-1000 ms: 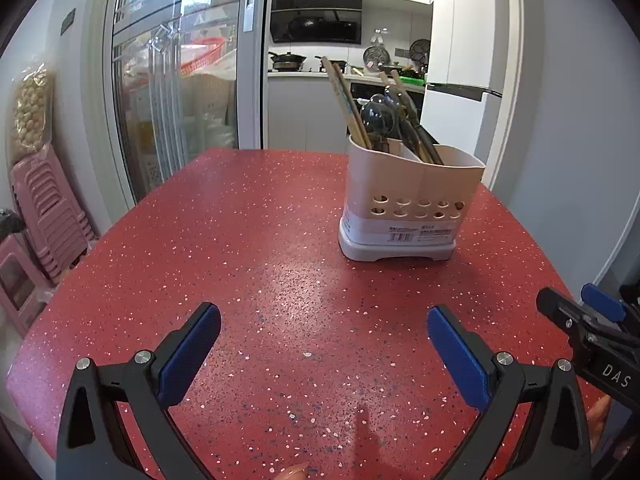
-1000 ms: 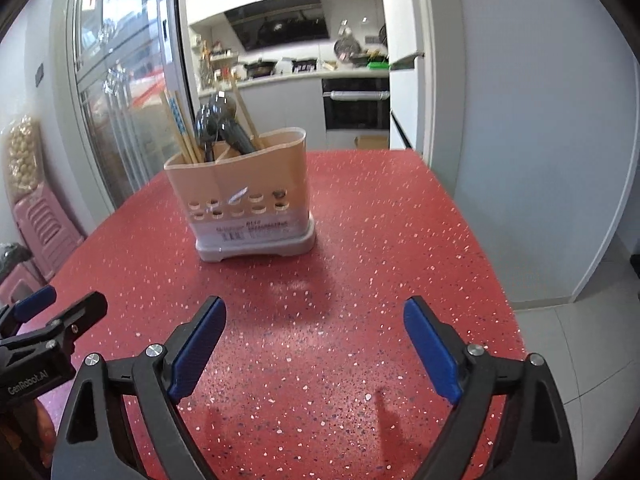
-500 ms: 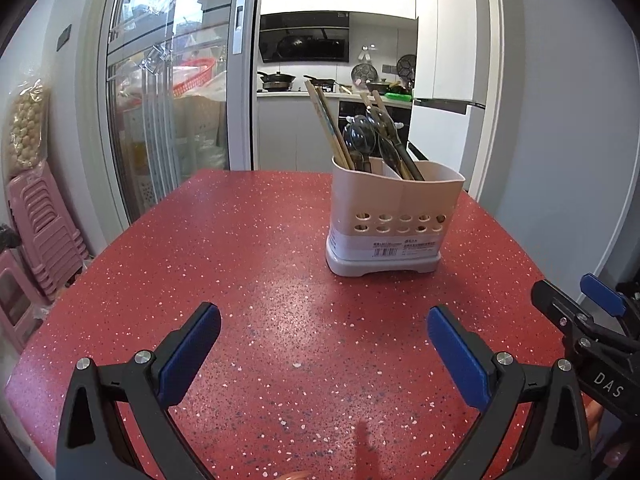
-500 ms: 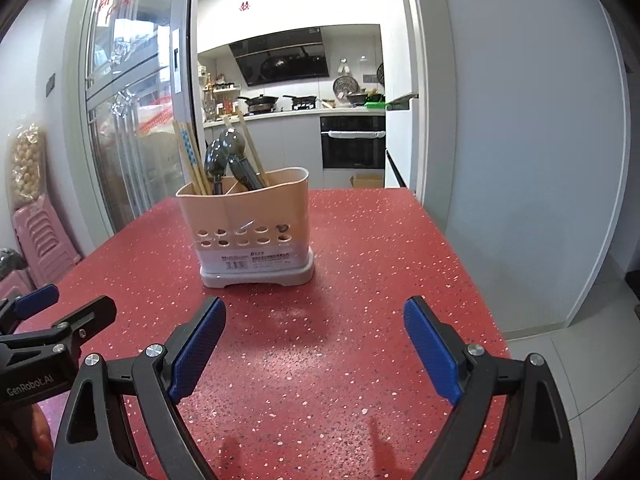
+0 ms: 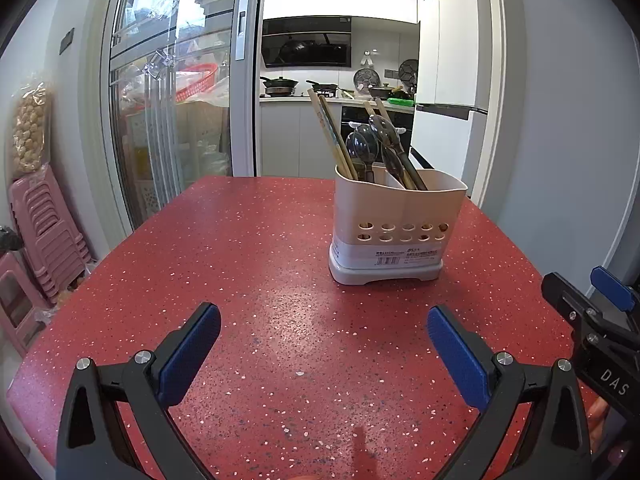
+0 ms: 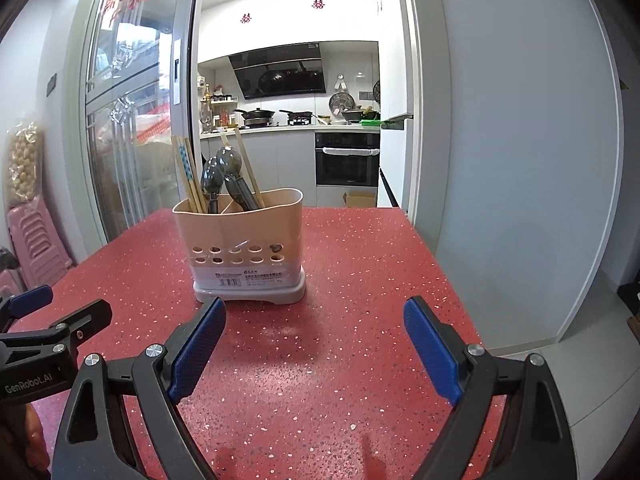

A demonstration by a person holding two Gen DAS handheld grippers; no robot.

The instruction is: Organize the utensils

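Observation:
A beige utensil holder (image 5: 396, 224) (image 6: 244, 248) with a row of holes stands on the red speckled table (image 5: 256, 280) (image 6: 360, 272). Wooden chopsticks (image 5: 330, 134) (image 6: 186, 174) and dark spoons (image 5: 362, 148) (image 6: 228, 162) lean upright inside it. My left gripper (image 5: 324, 320) hovers open over the table's near part, well short of the holder, nothing between its blue pads. My right gripper (image 6: 314, 316) is open too and holds nothing, with the holder just ahead and to its left. Each gripper shows at the edge of the other's view.
Stacked pink plastic stools (image 5: 44, 232) stand on the floor left of the table. A glass sliding door (image 5: 168, 112) and an open kitchen doorway lie behind. A grey wall (image 6: 520, 160) and the table's right edge border the right side.
Both wrist views have tilted upward, so the holder sits lower and farther in the frames and more of the kitchen shows. Both grippers stay open and empty.

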